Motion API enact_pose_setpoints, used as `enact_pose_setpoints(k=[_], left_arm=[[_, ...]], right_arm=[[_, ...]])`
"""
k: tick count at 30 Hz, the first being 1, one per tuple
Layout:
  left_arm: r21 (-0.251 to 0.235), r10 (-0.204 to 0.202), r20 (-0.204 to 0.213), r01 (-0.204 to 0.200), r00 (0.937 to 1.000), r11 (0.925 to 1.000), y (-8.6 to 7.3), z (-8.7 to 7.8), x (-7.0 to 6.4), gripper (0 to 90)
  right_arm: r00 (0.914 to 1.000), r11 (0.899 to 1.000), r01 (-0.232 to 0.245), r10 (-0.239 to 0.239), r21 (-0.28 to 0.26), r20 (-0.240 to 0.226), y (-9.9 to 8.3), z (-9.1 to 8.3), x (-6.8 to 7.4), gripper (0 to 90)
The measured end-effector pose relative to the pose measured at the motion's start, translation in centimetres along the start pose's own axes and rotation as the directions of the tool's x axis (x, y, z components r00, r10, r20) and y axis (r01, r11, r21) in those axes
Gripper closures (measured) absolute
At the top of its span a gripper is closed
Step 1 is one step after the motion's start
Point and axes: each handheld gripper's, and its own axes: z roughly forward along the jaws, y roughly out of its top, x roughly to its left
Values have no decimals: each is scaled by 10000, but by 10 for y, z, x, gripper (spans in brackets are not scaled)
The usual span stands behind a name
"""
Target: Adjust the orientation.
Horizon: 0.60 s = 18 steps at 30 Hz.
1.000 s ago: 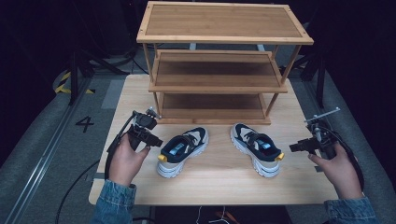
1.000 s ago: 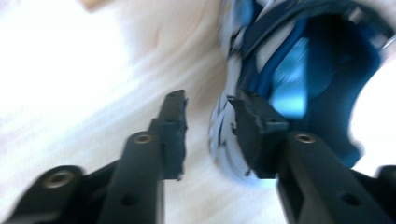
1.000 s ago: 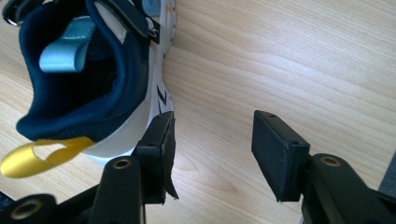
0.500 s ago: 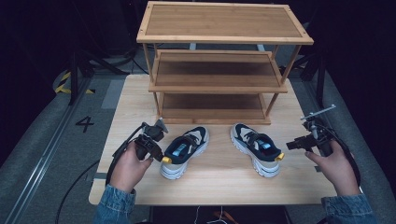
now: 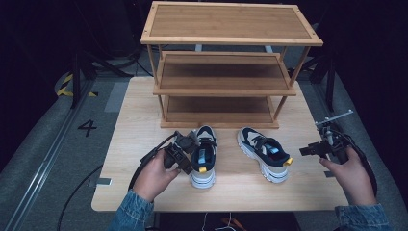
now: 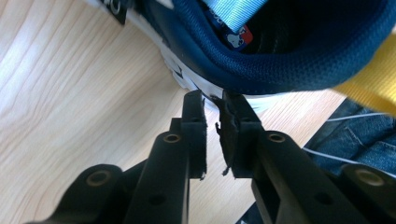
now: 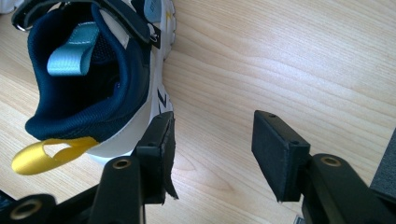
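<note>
High view: left gripper [image 5: 185, 155] at left shoe's [image 5: 203, 156] 9 o'clock heel side, jaws nearly together, nothing between; shoe runs 12–6. Right gripper [image 5: 308, 151], jaws apart, at 3 o'clock of right shoe [image 5: 263, 153].

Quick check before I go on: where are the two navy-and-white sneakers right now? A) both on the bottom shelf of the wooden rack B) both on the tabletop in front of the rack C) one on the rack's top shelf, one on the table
B: the left navy-and-white sneaker and the right one both sit on the light wooden table, in front of the three-tier wooden rack, whose shelves are bare.
</note>
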Motion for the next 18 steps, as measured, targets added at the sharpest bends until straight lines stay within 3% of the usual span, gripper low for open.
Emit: enact_pose_setpoints(k=[3,5,7,8,12,15,18], left_arm=[[145,165,-279,-161,9995,9998,2,-1,-3,761],[67,82,-213,-81,9997,9999,2,-3,-3,710],[-63,48,-504,-52,9987,10000,0,-9,-5,623],[-198,238,-745,-253,9969,9995,-1,-13,-6,557],[-832,627,-1047,-716,9925,9940,-3,-30,-15,404],[-1116,1377,-1050,-1493,9849,9825,-4,-40,-26,399],[-1150,1738,-1242,-1882,9769,9754,-3,-44,-40,362]], right_arm=[[10000,10000,-18,18,34,20,-2,-1,0,495],[10000,10000,-55,55,17,-3,-3,-1,-1,495],[10000,10000,-54,54,26,30,-3,-2,-1,495],[10000,10000,-57,57,19,34,-3,-2,-2,494],[10000,10000,-82,82,8,18,-3,-1,-2,489],[9999,9999,-135,135,-1,-12,-4,-1,-1,489],[10000,9999,-93,92,40,34,-5,-1,-2,488]])
